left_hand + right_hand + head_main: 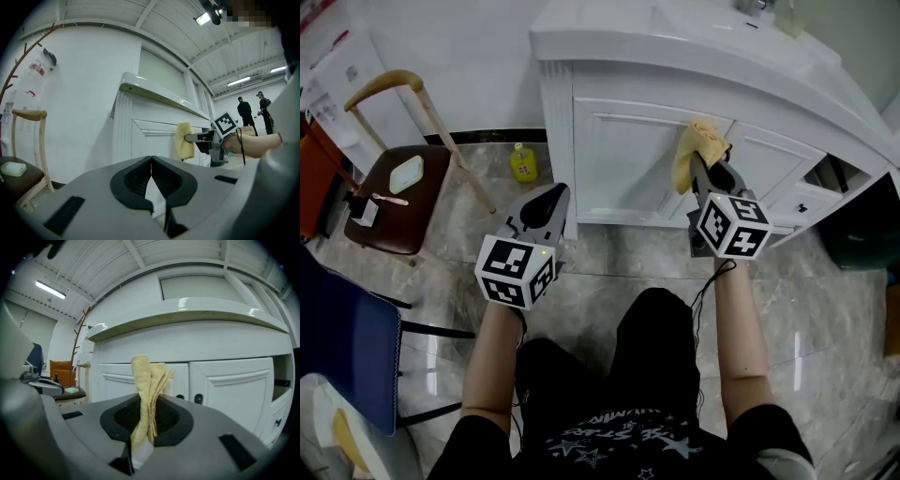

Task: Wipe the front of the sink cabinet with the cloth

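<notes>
The white sink cabinet (637, 159) stands ahead of me, its panelled doors (225, 380) facing both grippers. My right gripper (710, 174) is shut on a yellow cloth (696, 148), which bunches up between its jaws and hangs against the upper part of the left door. From the right gripper view the cloth (146, 390) rises folded out of the jaws. My left gripper (548, 202) hangs lower and to the left, short of the cabinet's left corner, shut with nothing in it. The left gripper view shows the cloth (184, 140) and the other gripper off to the right.
A wooden chair (398, 187) with a soap dish on its seat stands at the left. A yellow bottle (523, 163) sits on the floor by the wall. A blue chair (347, 347) is at the near left. Two people (253, 112) stand far off.
</notes>
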Demonstrator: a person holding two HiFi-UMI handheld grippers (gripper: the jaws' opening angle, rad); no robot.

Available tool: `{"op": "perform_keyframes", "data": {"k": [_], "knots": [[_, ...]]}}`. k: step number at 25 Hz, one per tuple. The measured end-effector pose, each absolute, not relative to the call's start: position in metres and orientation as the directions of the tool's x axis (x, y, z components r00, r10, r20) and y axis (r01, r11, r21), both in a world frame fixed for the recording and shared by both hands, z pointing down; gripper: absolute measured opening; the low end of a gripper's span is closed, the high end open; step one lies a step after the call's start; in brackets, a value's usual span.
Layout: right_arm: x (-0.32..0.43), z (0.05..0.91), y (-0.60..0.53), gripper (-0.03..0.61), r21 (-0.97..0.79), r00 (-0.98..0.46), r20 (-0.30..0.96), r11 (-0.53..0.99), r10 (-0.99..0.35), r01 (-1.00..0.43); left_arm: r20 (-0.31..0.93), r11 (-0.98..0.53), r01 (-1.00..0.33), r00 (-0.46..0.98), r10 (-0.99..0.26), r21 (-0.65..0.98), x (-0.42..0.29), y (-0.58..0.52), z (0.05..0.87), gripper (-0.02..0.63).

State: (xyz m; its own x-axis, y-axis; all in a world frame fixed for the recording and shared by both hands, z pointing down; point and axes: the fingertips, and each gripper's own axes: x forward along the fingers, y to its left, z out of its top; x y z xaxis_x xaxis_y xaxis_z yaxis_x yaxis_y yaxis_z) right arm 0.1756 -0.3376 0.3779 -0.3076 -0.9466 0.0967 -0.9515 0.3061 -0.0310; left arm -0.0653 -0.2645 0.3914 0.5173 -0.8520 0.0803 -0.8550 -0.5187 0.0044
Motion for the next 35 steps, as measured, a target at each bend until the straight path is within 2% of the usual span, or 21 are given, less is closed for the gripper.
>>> {"op": "perform_keyframes", "data": {"k": [10, 16, 24, 35], "knots": [[0.034, 0.407, -0.336, 0.063, 0.020, -0.563, 0.141, 0.571, -0.814, -0.821, 0.086, -0.460, -0.888, 0.459, -0.884, 0.003, -0.111, -0.257, 0.399, 0.018], [-0.015, 0.421, -0.346, 0.063, -0.005, -0.619, 0.167, 0.627, -0.768, -0.779, 0.107, -0.437, -0.899, 0.436, -0.894, 0.011, -0.131, -0.252, 0.407, 0.018], [0.005, 0.426, -0.360, 0.063, -0.016, -0.573, 0.184, 0.580, -0.799, -0.814, 0.112, -0.461, -0.887, 0.458, -0.882, -0.003, -0.121, -0.253, 0.406, 0.018], [0.093, 0.436, -0.366, 0.063, -0.020, -0.447, 0.208, 0.453, -0.870, -0.891, 0.134, -0.515, -0.857, 0.513, -0.848, 0.020, -0.076, -0.259, 0.418, 0.018]]}}
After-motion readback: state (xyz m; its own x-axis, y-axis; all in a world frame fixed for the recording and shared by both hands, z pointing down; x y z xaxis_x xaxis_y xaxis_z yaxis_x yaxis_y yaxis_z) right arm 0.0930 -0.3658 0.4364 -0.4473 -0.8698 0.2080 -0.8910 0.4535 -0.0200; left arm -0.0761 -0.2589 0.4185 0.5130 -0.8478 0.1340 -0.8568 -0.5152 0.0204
